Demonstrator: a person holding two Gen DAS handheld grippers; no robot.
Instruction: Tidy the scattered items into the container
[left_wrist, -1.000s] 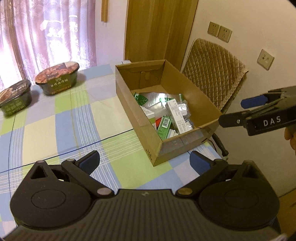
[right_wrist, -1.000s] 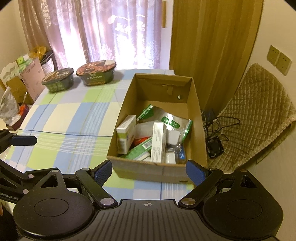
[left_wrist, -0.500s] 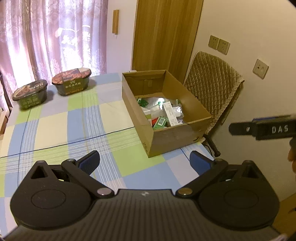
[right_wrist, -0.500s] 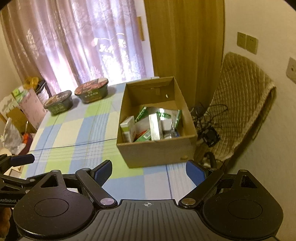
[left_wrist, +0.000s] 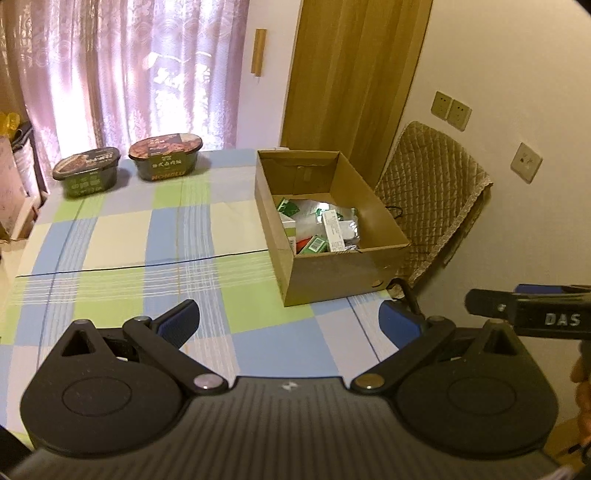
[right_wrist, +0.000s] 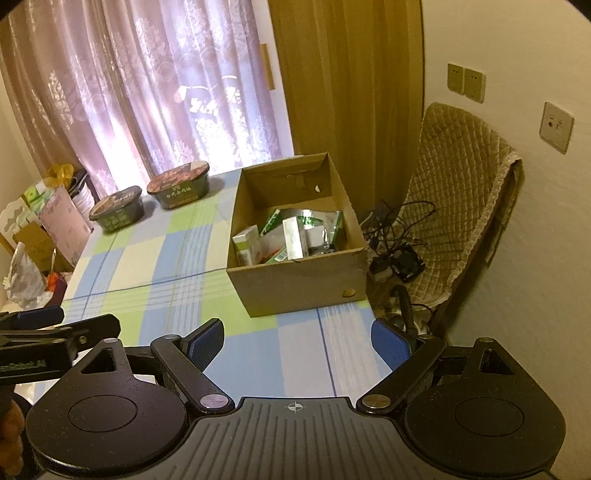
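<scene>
Blue-padded jaws of the left gripper (left_wrist: 290, 323) and right gripper (right_wrist: 297, 341) stand spread and empty above the checked counter (left_wrist: 122, 236). Beyond them, the cardboard box (right_wrist: 295, 275) holds the packets (right_wrist: 291, 236); two noodle bowls (left_wrist: 127, 166) sit at the far edge.

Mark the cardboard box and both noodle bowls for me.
cardboard box (right_wrist: 295, 273), right wrist view, front wall.
nearer noodle bowl (right_wrist: 116, 208), right wrist view, lid.
farther noodle bowl (right_wrist: 179, 184), right wrist view, lid.
</scene>
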